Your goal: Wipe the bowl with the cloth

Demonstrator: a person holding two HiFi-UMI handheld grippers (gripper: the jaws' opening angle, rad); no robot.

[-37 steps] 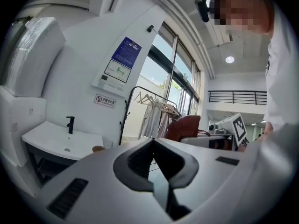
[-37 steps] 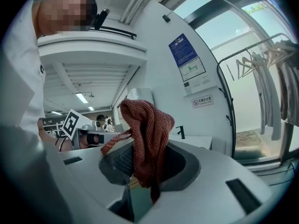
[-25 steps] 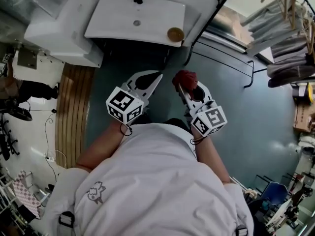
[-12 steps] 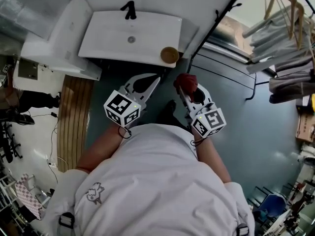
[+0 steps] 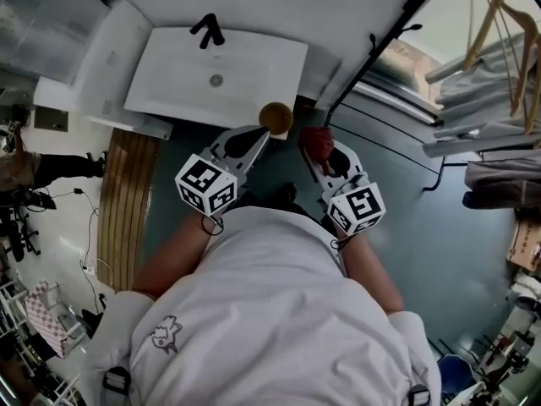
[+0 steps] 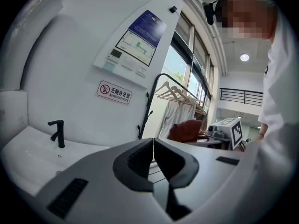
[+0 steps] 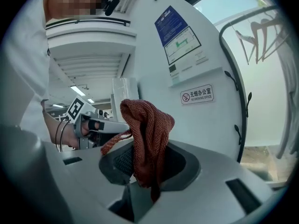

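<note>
Wiping not started. My right gripper [image 7: 145, 158] has its fingers clamped on the rust-red knitted cloth [image 7: 148, 125]. The left gripper [image 6: 153, 143] fingers are pressed together, empty. The small round brown bowl [image 5: 275, 117] sits on the front right corner of the white ceramic sink [image 5: 194, 74], untouched. There's dark grey-blue floor [image 5: 423, 227] beside the sink.

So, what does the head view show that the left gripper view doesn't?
Only the head view shows the round brown bowl at the near right corner of the white rectangular basin, just ahead of the left gripper. Only the left gripper view shows the red-and-white no-smoking sign and the blue-topped notice panel on the wall, and that gripper's jaws shut on nothing. Both show the black tap, the basin and the rust-red knitted cloth in the right gripper.
</note>
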